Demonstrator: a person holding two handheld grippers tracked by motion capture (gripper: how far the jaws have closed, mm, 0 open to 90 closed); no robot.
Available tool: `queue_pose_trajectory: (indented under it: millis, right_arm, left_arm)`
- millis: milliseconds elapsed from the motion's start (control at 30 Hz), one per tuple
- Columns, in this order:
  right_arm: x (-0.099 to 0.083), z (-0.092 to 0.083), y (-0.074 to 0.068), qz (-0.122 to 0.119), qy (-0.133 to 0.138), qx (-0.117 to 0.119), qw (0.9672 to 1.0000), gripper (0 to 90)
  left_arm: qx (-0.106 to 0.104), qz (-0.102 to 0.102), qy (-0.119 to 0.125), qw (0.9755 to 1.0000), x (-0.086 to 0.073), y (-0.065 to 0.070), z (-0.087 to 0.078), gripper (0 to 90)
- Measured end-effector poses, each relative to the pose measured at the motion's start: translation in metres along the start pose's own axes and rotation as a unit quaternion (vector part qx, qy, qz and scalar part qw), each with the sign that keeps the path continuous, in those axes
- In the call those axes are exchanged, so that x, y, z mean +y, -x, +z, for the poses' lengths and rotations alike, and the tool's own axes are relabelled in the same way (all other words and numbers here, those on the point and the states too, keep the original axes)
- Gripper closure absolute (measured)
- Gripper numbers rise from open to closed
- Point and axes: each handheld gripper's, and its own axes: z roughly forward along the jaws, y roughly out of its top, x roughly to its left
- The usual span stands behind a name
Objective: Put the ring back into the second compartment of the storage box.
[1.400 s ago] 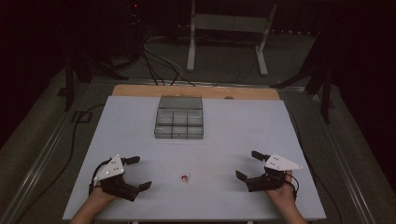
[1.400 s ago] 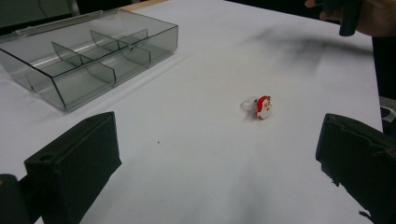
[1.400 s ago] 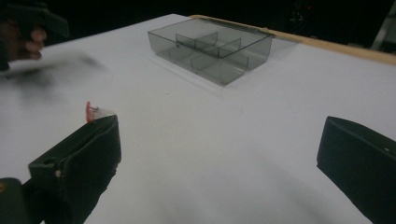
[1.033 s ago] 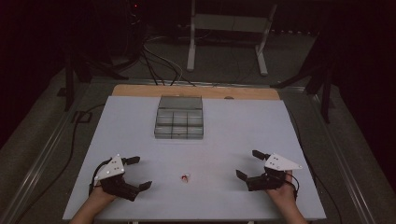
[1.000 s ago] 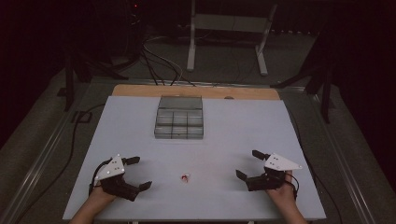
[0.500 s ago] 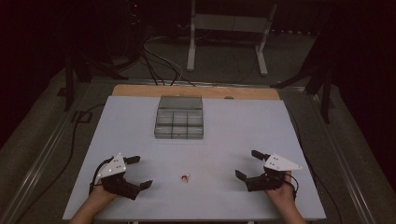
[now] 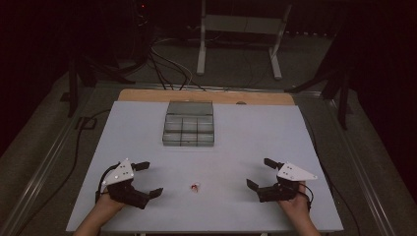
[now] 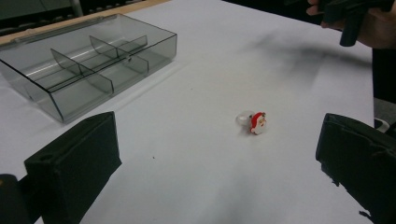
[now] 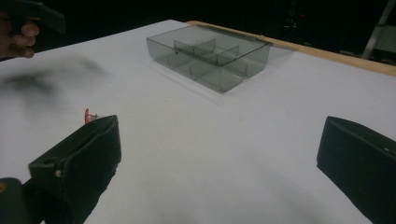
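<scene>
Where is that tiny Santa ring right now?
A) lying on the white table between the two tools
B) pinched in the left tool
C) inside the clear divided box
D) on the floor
A: the Santa ring lies on the bare white table, apart from the compartment box.

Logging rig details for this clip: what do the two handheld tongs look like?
Both are black. The left tongs and right tongs each carry a pale grey three-cornered plate with small dark dots on top. Their jaws are broad, blocky black pads. A dark cable loops near each hand. Forearms are bare, no sleeves showing.
</scene>
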Motion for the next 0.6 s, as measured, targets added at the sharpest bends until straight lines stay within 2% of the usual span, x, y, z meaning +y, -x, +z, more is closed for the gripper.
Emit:
queue_pose_trajectory:
  millis: [367, 433, 467, 600]
  right_arm:
    - [0.000, 0.000, 0.000, 0.001, -0.002, 0.000, 1.0000, 0.0]
    - [0.000, 0.000, 0.000, 0.005, -0.002, 0.002, 1.0000, 0.0]
    - [0.000, 0.000, 0.000, 0.005, -0.003, 0.002, 1.0000, 0.0]
    - [0.000, 0.000, 0.000, 0.008, -0.003, 0.001, 1.0000, 0.0]
  left_arm:
    - [0.003, -0.016, -0.006, 0.9999, 0.007, 0.007, 0.011, 0.9]
    - [0.012, -0.017, -0.016, 0.9997, 0.008, 0.008, 0.014, 0.9]
    - [0.012, -0.015, -0.017, 0.9997, 0.008, 0.010, 0.015, 0.9]
    - [0.015, -0.025, -0.022, 0.9993, 0.010, 0.013, 0.020, 0.9]
